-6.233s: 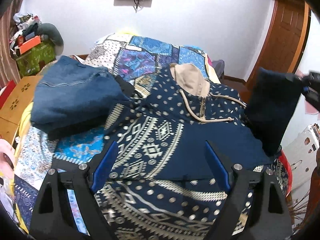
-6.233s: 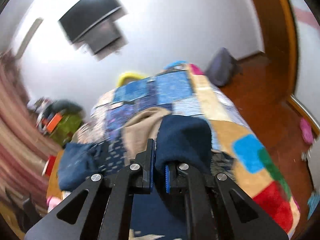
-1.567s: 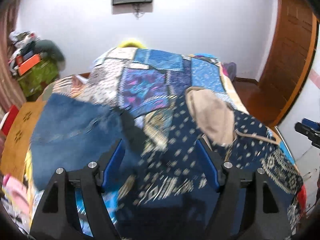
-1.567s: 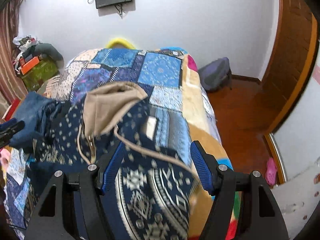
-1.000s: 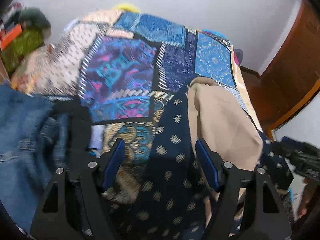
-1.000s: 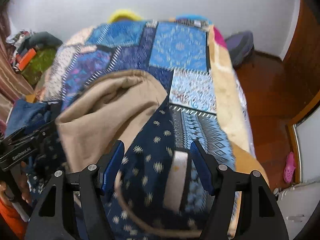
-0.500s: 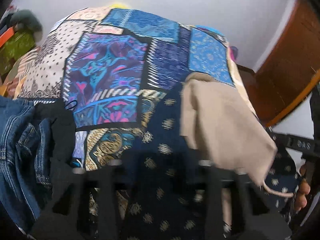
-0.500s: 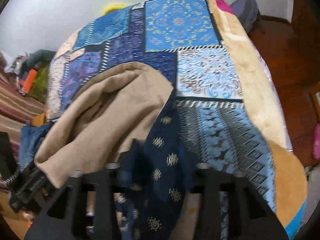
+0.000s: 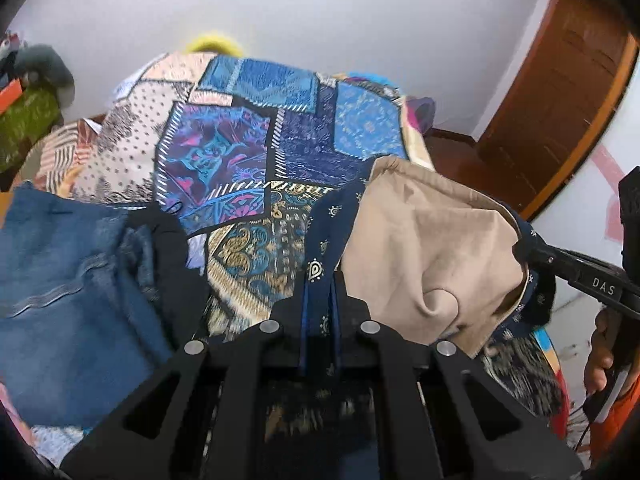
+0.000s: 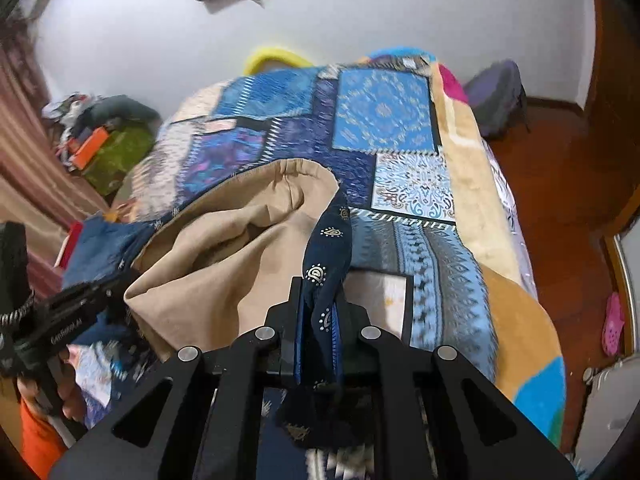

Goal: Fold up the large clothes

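Left gripper (image 9: 320, 300) fingers nearly together, clamped on a navy patterned edge of the hoodie (image 9: 420, 248); its jaws have just been closing, with fabric now pinched between them. Right gripper (image 10: 318, 304) same: fingers almost closed, clamped on another navy strip of the hoodie (image 10: 224, 264) on the opposite side of the hood; its jaws have also just been closing on cloth. Between the two grips the tan hood lining (image 10: 256, 240) hangs open and slack, raised off the bed. Rest of the hoodie trails down below both grippers, lower body with white geometric print partly visible at the bottom of the right wrist view. Each gripper shows in the other's view, with a hand (image 9: 600, 352) on its handle and an orange sleeve (image 10: 36, 432). Bed (image 10: 472, 184) is covered by a patchwork blanket in blues, purples and tan. Folded jeans (image 9: 60, 280) lie on the bed's left side with a black garment (image 9: 172, 264) just beside them, near the hoodie. Room: white wall (image 9: 360, 20) with a dark screen mounted high, wooden door (image 9: 560, 100) at right, wood floor (image 10: 560, 160), a grey backpack (image 10: 496, 96) on the floor by the bed, a cluttered pile (image 10: 100, 128) at left, and a pink shoe (image 10: 614, 324) on the floor.
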Demonstrator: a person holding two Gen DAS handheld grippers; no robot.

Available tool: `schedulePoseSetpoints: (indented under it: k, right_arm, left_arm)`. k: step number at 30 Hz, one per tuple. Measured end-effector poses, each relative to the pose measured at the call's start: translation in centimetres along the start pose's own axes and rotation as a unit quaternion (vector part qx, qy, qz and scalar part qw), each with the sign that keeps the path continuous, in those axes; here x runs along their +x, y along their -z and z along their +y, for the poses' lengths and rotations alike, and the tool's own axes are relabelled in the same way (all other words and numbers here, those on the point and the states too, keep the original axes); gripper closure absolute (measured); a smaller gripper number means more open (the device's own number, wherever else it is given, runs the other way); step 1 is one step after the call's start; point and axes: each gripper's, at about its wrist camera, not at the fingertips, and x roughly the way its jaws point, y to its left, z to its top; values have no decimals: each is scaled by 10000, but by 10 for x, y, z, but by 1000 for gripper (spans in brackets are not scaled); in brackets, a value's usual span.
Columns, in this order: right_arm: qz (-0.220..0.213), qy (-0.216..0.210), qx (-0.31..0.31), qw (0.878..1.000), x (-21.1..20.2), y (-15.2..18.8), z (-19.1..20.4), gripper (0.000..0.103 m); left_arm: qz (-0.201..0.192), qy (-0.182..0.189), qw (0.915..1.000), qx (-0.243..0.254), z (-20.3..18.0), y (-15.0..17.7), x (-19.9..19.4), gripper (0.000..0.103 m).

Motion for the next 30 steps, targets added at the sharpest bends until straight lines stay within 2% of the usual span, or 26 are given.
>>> schedulePoseSetpoints:
  k: [7,12,18,25,30]
  right_arm:
    - [-294,-67,-336,9990,-55,47,23,93]
    - [-280,29,-460,9985,-65,79,27,93]
    - [-171,158,-128,9996,-60,114,8,93]
    - [73,386,188,9990,-41,142,-16,93]
    - [24,468,-4,9989,-42,146,-14,92]
  left_arm:
    - [-37,110,9998,181,-9,54,-57,95]
    - [49,-69,9996,277,-6,95,-70,95]
    - [183,-200,9996,8,14,139,-68,95]
    - [578,-299,9969,-453,43,179,-39,93]
    - [571,-426,9972,-238,41,189,-33,91]
